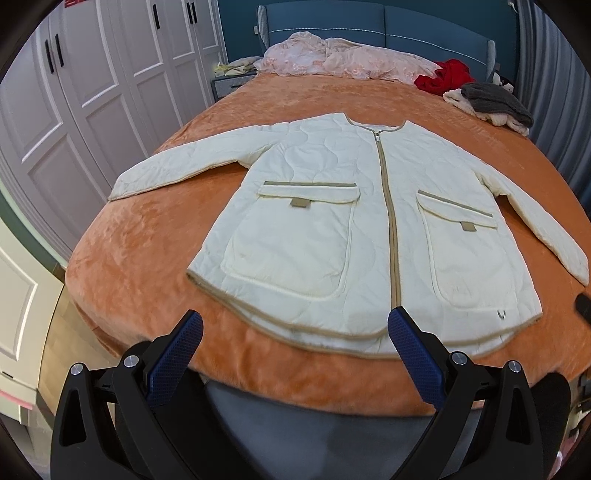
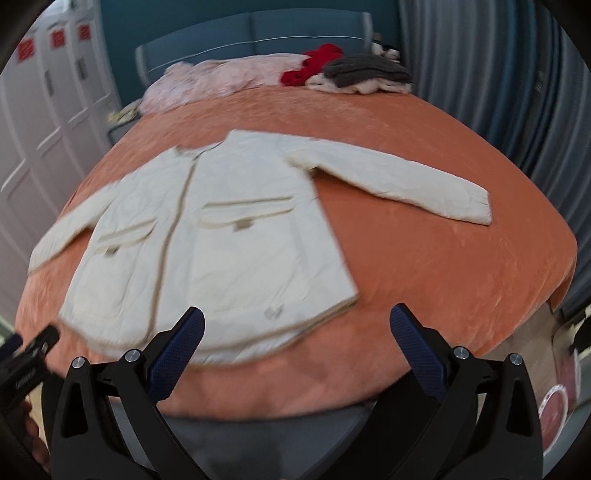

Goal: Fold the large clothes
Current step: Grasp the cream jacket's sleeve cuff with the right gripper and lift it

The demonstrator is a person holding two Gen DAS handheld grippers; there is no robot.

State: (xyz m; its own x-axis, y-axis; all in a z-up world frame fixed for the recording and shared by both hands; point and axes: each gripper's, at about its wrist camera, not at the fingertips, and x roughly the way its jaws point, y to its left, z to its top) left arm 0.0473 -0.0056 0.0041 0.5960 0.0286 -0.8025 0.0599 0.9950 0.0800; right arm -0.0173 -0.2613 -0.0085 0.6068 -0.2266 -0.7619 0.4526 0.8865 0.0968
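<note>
Cream quilted jacket (image 1: 332, 229) lies flat, zipped, front up, sleeves spread, mid orange bed cover (image 1: 147, 236). Hem runs close to bed's 6 o'clock edge. Left gripper (image 1: 295, 332) and right gripper (image 2: 297, 328) both hover w/ jaws wide, empty, near hem. Bare cover at 3 o'clock in right view; clothes pile (image 1: 487, 101) at 1 o'clock, well apart.

Both wrist views look from the bed's (image 1: 122, 254) near foot toward the far headboard (image 1: 380, 26), sharing the jacket (image 1: 332, 221).

Jacket (image 1: 332, 221) lies flat on bed (image 1: 147, 240), clothes pile (image 1: 487, 99) behind.
</note>
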